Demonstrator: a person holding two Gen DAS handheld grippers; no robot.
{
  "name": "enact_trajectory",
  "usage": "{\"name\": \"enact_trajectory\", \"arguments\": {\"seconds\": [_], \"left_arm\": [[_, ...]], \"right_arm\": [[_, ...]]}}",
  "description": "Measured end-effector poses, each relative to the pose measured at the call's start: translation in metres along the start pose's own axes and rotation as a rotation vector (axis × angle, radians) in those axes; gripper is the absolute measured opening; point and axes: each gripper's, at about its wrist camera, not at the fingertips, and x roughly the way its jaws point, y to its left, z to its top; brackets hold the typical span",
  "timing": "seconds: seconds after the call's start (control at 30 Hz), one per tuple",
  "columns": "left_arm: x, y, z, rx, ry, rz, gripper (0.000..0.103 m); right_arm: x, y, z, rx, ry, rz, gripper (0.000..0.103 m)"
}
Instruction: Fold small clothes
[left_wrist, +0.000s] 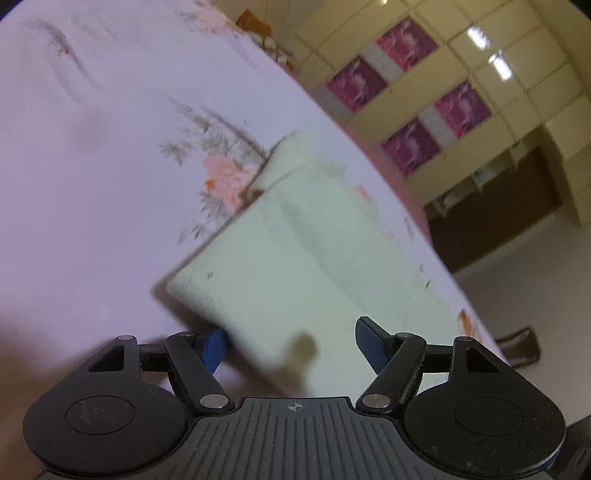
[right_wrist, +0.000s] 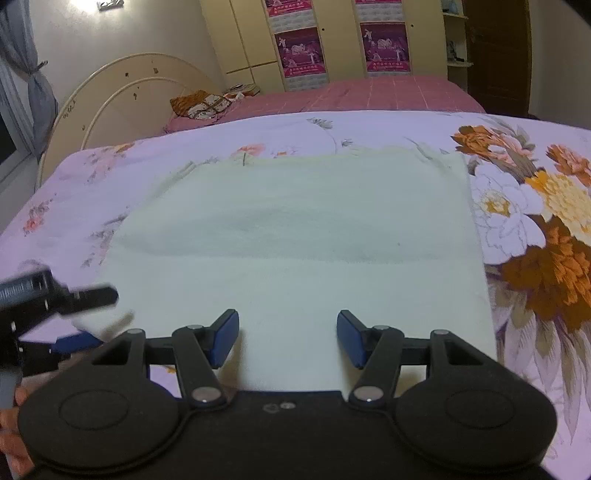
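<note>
In the left wrist view, the left gripper (left_wrist: 291, 345) is hanging tilted over a near corner of a pale green cloth (left_wrist: 295, 258) that is lying flat on the flowered bedsheet (left_wrist: 92, 129). Its blue pads are standing apart, one pad (left_wrist: 212, 349) partly tucked behind the cloth's corner and the other over the cloth, and neither is visibly pressing on the fabric; the picture is blurred. Beyond the bed's far edge, a cream wardrobe with purple panels (left_wrist: 406, 92) is filling the background. In the right wrist view, the right gripper (right_wrist: 288, 338) is hovering over the near edge of the same cloth (right_wrist: 295, 229), its pads (right_wrist: 223, 338) spread with bare fabric showing between them, pinching nothing. The cloth is lying spread across the middle of the sheet (right_wrist: 535, 221), its right edge beside large orange flowers. At the left edge, the other gripper (right_wrist: 55, 299) is appearing blurred at the cloth's near left corner, with fingers (right_wrist: 9, 428) of a hand below it.
</note>
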Motion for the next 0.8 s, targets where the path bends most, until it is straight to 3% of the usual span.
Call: {"name": "enact_trajectory", "arguments": {"seconds": [0.03, 0.1, 0.2, 0.4, 0.57, 0.7, 0.8], "left_arm": [[0.004, 0.001, 0.000, -0.007, -0.019, -0.014, 0.072], [0.013, 0.005, 0.000, -0.032, -0.034, -0.022, 0.046], [0.029, 0.016, 0.010, -0.091, -0.035, -0.029, 0.018], [0.047, 0.017, 0.018, -0.083, -0.029, -0.040, 0.009], [0.046, 0.014, 0.017, -0.067, -0.055, -0.052, 0.008], [0.042, 0.016, 0.019, -0.060, -0.067, -0.072, 0.008], [0.036, 0.011, 0.019, -0.033, -0.081, -0.105, 0.007]], "right_arm": [[0.003, 0.002, 0.000, -0.007, -0.004, -0.005, 0.058], [0.006, 0.007, 0.002, -0.026, -0.025, -0.009, 0.058], [0.011, 0.019, 0.004, -0.095, -0.064, -0.027, 0.058], [0.027, 0.017, 0.018, -0.068, -0.086, -0.042, 0.055], [0.038, 0.016, 0.038, -0.053, -0.142, -0.117, 0.049], [0.064, 0.023, 0.028, -0.140, -0.069, -0.178, 0.050], [0.066, 0.035, 0.016, -0.246, -0.103, -0.230, 0.052]]}}
